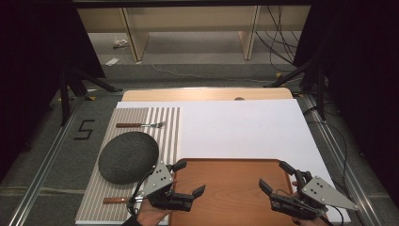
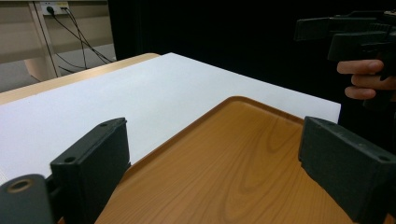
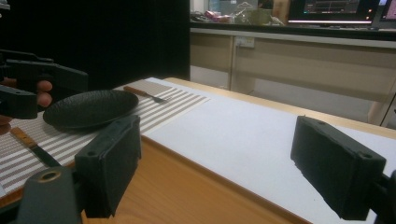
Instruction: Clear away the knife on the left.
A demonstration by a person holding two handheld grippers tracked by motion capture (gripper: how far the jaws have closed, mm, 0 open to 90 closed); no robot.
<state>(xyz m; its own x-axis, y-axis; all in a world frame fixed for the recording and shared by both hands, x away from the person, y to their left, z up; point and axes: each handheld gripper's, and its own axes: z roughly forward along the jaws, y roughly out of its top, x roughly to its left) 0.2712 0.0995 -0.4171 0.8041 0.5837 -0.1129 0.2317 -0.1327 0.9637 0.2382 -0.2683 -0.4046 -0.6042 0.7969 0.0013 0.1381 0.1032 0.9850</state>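
Here the wooden tray (image 1: 226,188) is lying flat at the near edge of the counter (image 1: 244,127), on the white sheet, just right of the striped placemat (image 1: 141,141) carrying the dark plate (image 1: 128,157), a fork (image 1: 141,125) and a knife (image 1: 115,200); it is looking stiff, broad and fairly light, with a smooth, probably slippery surface, so taking it by the raised rim at the two short sides is seeming the safest hold. The left hand-held gripper (image 1: 190,178) is hovering over the tray's left edge, jaws spread wide and holding nothing; the right hand-held gripper (image 1: 275,176) is hanging at the right edge, likewise gaping and empty; both are pointing inward toward each other, hands low near the counter's front.
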